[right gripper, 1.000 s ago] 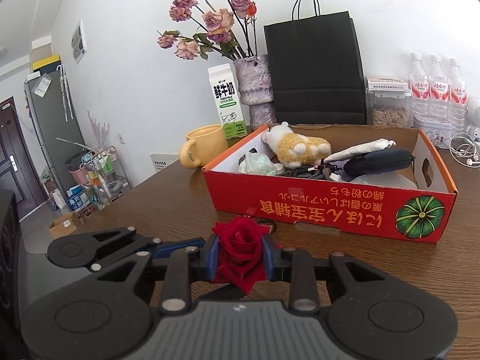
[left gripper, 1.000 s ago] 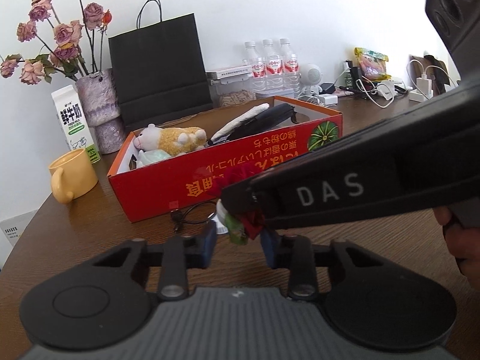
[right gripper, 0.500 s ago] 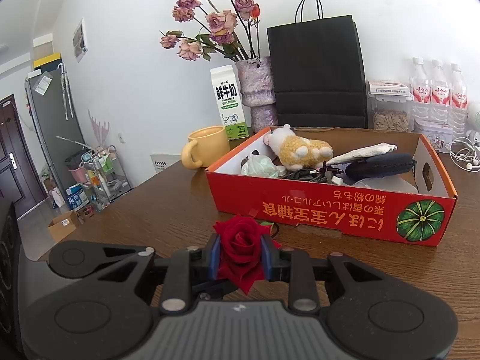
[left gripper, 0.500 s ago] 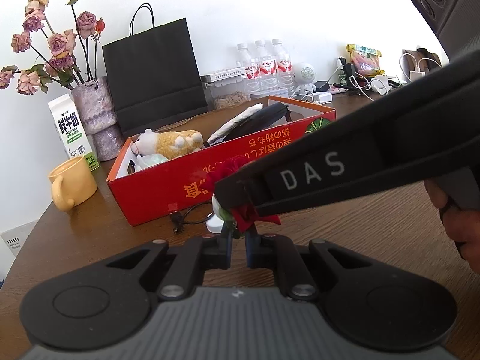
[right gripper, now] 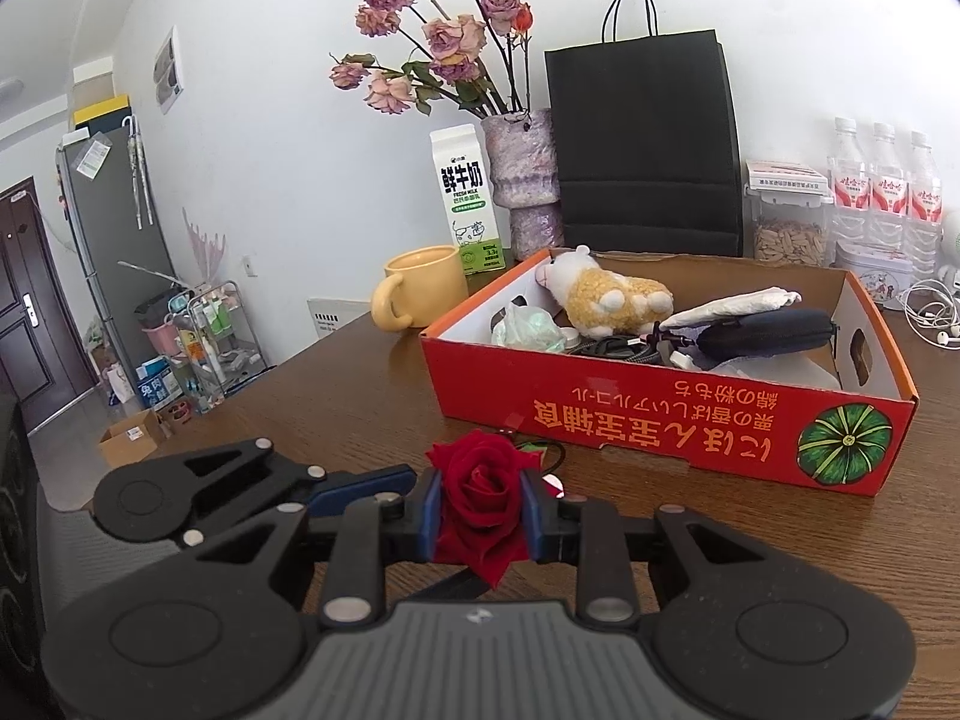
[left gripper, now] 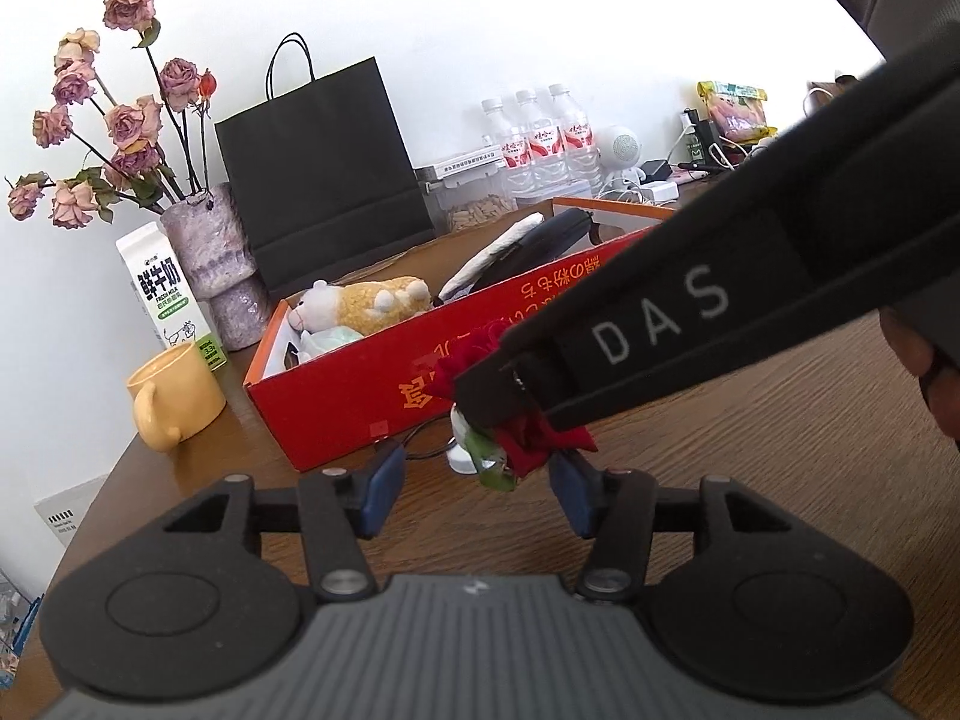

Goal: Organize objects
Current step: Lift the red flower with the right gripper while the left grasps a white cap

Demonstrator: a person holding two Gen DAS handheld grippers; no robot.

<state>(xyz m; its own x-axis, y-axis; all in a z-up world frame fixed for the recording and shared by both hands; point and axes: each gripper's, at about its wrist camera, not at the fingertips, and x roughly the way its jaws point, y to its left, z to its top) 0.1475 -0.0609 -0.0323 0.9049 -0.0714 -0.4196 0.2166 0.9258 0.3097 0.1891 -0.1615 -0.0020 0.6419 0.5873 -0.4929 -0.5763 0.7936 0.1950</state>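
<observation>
My right gripper (right gripper: 480,519) clamps the red rose (right gripper: 478,501) above the table (right gripper: 300,408), short of the red box (right gripper: 660,426); my left gripper (left gripper: 474,489), jaws just opened, holds nothing. Squeezing risks crushed petals.

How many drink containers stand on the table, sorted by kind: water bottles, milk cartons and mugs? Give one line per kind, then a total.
Water bottles: 3
Milk carton: 1
Yellow mug: 1
Total: 5
</observation>
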